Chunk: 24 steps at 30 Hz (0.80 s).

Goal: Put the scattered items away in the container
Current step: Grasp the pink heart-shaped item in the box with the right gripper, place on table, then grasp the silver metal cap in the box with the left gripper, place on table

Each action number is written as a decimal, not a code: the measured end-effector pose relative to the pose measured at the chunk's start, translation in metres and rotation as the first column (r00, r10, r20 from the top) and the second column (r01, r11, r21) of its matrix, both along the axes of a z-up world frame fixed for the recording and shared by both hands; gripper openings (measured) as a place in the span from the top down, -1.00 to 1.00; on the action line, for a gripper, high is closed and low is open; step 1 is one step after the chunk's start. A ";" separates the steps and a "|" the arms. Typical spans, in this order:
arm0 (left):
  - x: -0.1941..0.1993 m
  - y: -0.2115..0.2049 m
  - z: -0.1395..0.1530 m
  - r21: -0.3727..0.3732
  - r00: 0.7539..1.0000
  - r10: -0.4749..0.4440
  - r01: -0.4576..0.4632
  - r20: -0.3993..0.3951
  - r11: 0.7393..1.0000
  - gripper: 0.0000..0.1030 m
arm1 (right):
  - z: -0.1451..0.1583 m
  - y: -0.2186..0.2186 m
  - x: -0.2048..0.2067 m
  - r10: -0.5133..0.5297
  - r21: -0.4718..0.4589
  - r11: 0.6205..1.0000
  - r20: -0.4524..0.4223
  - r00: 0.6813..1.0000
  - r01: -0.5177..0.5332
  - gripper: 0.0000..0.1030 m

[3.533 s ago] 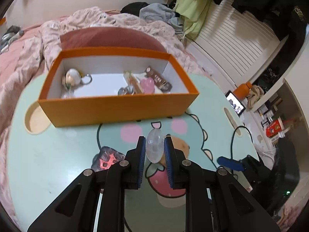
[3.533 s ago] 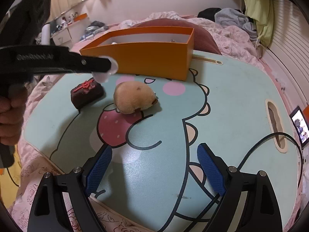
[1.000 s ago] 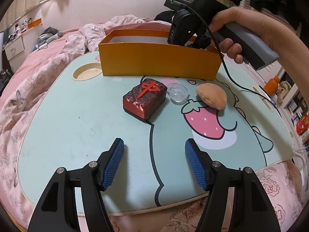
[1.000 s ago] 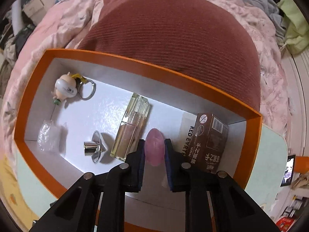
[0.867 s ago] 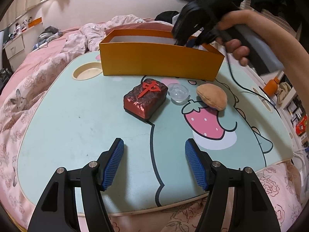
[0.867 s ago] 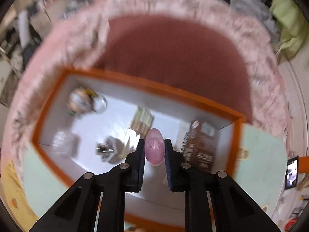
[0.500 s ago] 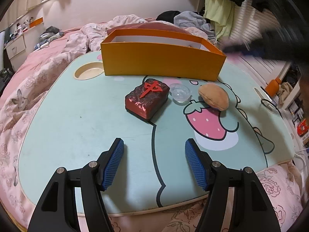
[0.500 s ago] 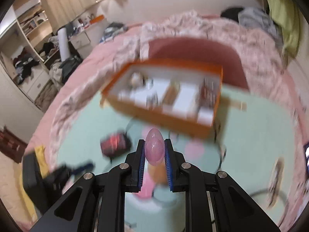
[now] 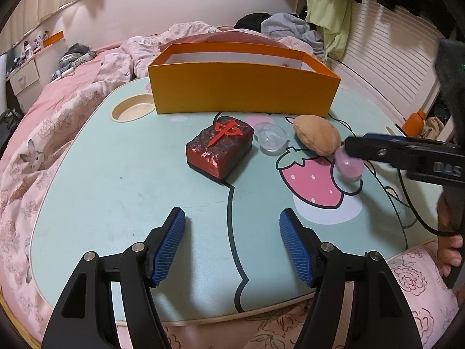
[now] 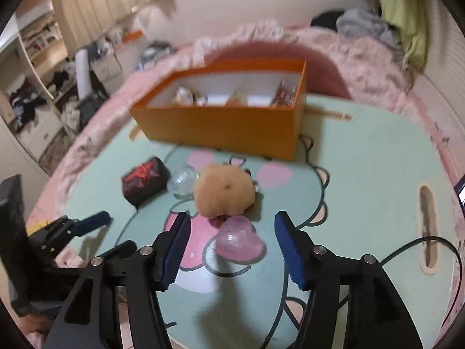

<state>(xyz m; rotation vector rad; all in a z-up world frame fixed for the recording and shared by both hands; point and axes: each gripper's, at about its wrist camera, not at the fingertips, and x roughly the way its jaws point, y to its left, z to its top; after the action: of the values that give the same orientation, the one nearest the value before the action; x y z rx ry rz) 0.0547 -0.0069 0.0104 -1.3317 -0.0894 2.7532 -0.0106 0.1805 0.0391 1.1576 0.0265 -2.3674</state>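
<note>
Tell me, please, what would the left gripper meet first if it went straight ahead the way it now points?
Probably the red mahjong-tile block, which lies ahead of the open left gripper, slightly left of centre. Only bare table shows before it. Depth is uncertain through the fisheye.

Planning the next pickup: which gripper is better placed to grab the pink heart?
Right. The right gripper is open with the pink heart lying on the table between its fingers. The left gripper, also open, sits farther back, nearer the red block.
</note>
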 end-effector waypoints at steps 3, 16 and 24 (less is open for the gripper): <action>0.000 0.000 0.000 0.000 1.000 0.000 0.000 0.001 1.000 -0.33 | -0.001 -0.001 0.016 -0.005 0.034 0.999 -0.039 0.999 0.006 -0.38; 0.000 -0.002 0.003 0.011 1.000 0.005 -0.005 0.004 1.000 -0.33 | -0.025 0.005 0.029 -0.099 0.121 0.987 -0.050 0.994 0.104 -0.42; -0.031 -0.021 0.082 -0.003 0.972 0.054 -0.056 -0.228 0.998 -0.33 | -0.024 0.013 0.030 -0.118 0.072 0.990 -0.054 0.991 0.122 -0.42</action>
<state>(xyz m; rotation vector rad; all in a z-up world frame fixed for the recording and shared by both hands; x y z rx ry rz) 0.0235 -0.0282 0.0929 -1.0194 -0.1005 2.9340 0.0198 0.1933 0.0153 1.1649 0.0653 -2.5209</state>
